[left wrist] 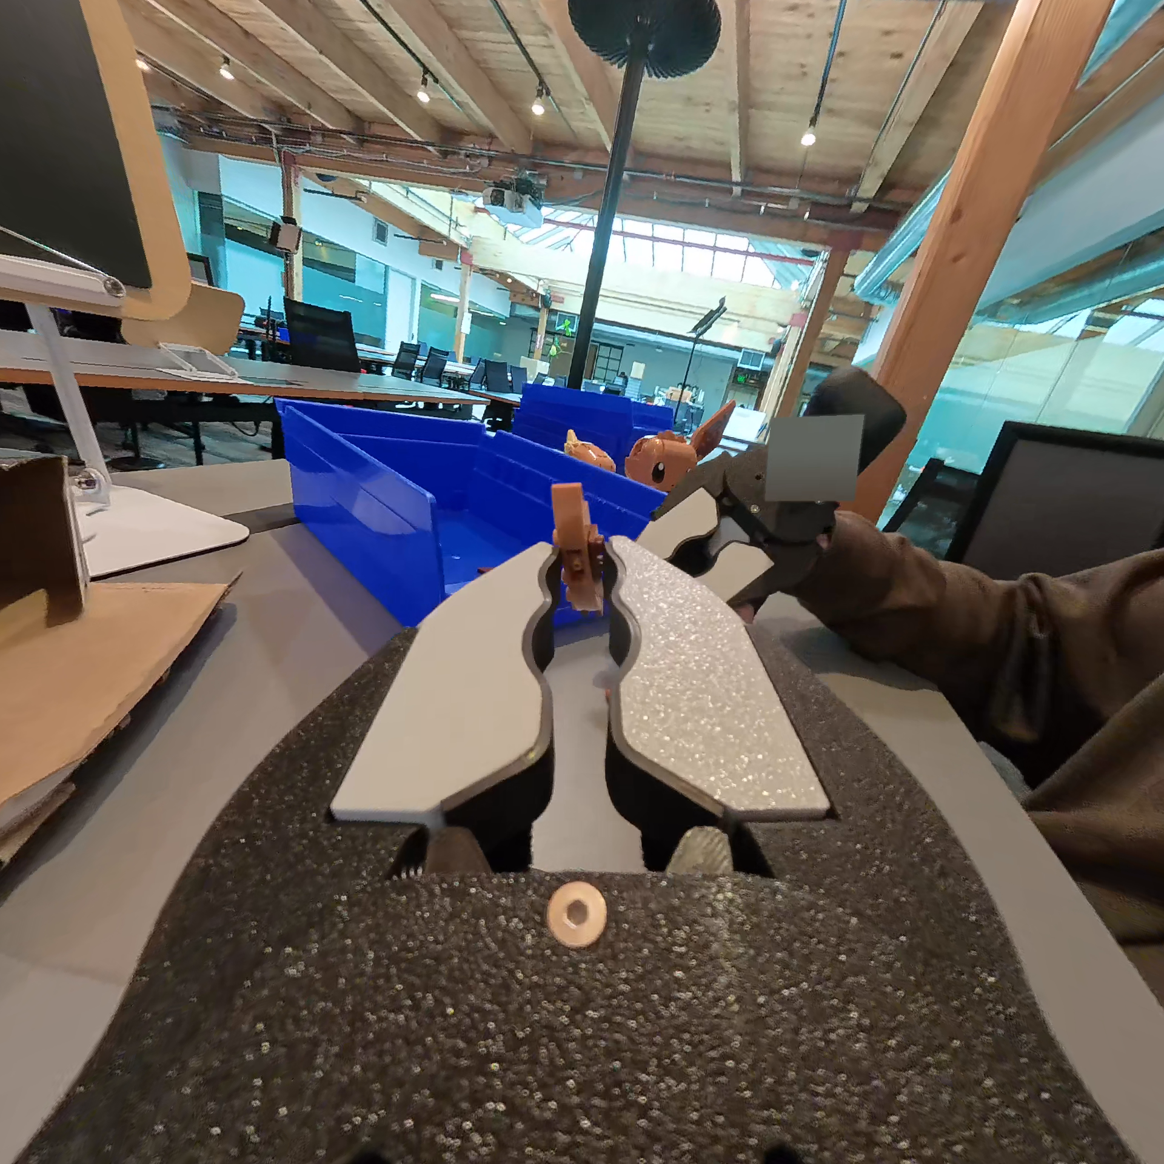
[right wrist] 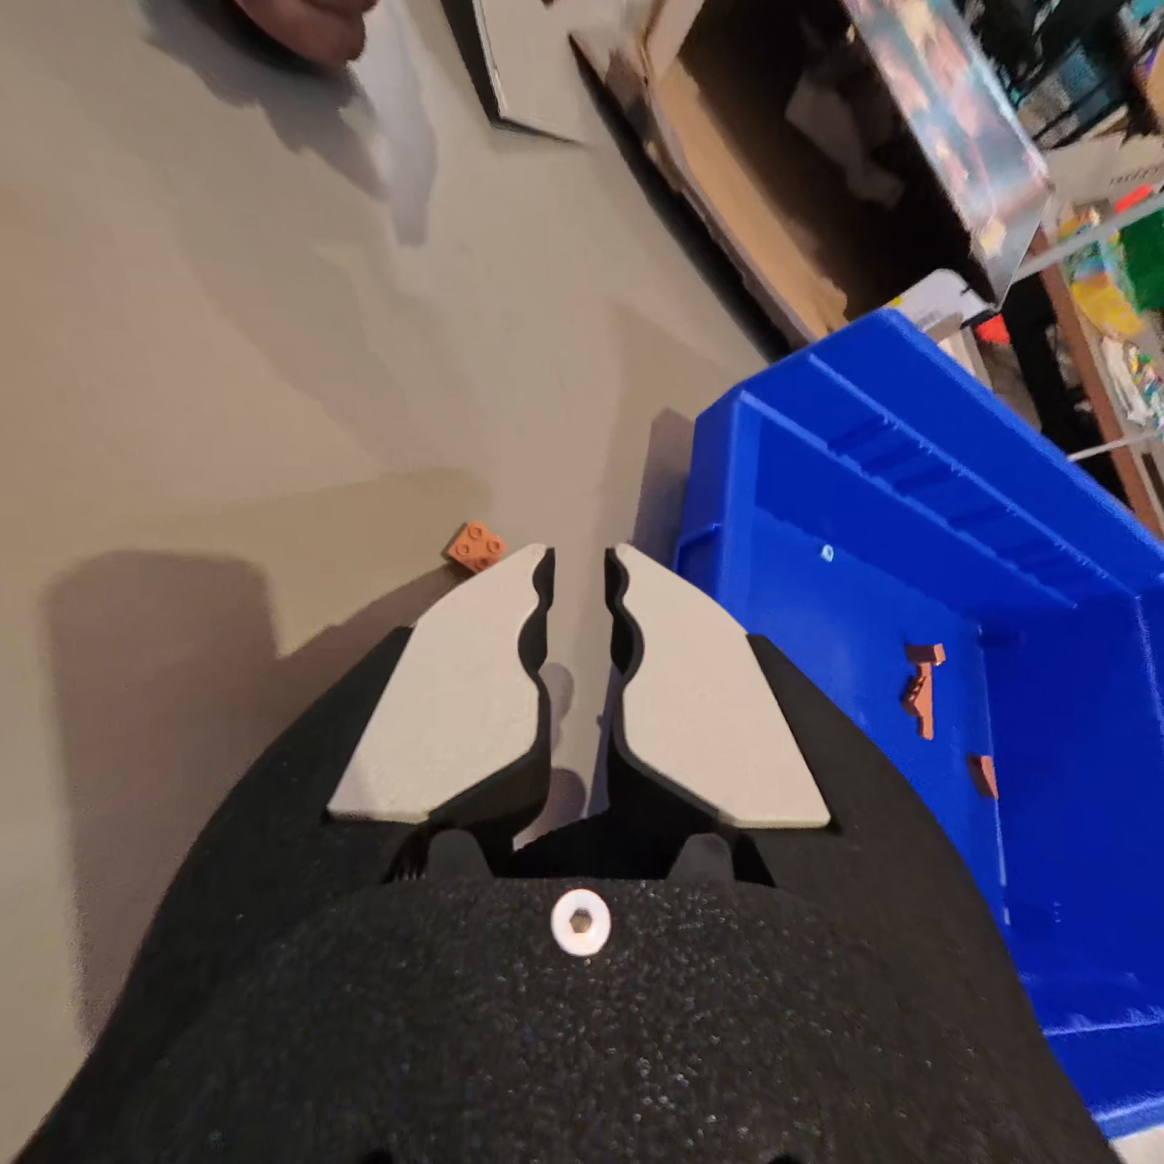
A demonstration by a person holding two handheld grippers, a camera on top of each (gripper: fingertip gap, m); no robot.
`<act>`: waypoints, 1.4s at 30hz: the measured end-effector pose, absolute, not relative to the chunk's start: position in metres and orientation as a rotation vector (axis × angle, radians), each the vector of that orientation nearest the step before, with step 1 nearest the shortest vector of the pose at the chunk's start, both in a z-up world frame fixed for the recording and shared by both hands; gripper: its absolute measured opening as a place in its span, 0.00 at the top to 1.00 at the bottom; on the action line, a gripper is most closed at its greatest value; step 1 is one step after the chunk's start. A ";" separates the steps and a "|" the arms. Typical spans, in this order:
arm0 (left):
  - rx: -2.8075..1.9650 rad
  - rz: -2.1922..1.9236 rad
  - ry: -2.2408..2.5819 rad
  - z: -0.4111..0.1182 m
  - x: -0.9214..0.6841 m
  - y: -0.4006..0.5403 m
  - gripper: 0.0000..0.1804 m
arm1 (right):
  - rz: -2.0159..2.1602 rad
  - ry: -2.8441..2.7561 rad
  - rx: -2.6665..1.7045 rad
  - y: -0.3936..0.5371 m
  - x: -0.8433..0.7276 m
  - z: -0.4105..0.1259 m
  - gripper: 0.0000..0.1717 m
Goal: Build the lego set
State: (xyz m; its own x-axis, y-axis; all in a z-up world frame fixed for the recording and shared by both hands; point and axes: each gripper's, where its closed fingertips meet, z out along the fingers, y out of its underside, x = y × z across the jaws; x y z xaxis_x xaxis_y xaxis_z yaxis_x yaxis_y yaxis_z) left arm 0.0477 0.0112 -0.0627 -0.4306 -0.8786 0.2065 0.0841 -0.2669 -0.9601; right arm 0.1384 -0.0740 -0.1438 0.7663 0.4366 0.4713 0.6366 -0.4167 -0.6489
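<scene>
Between L tool (left wrist: 578,554) tips: brown brick piece (left wrist: 576,535) clamped | R tool (right wrist: 579,554) open, orange plate (right wrist: 475,547) beside

Readable text: none can be made out in either view.
White box (right wrist: 1127,170), upper right of the right wrist view: bears a dark printed mark cut off by the frame edge and blurred; illegible.
Colourful box (right wrist: 945,113), top right of the right wrist view: printed artwork, motion-blurred; no lettering legible.
Green lit sign (left wrist: 743,378), far background, centre right of the left wrist view: too small to tell.
Grey patch (left wrist: 812,456), right of centre in the left wrist view: a flat overlay with no marks.
</scene>
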 end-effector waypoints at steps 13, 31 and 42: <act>-1.062 -1.726 1.326 -0.071 0.052 0.007 0.93 | -0.296 -0.883 -2.222 -0.070 0.123 -0.186 0.95; -1.038 -1.753 1.445 -0.077 0.052 -0.012 0.93 | -0.300 -0.981 -2.124 -0.061 0.100 -0.181 0.86; -1.228 -1.931 1.754 -0.103 0.043 -0.040 0.93 | -0.277 -1.223 -2.159 -0.063 0.111 -0.184 0.88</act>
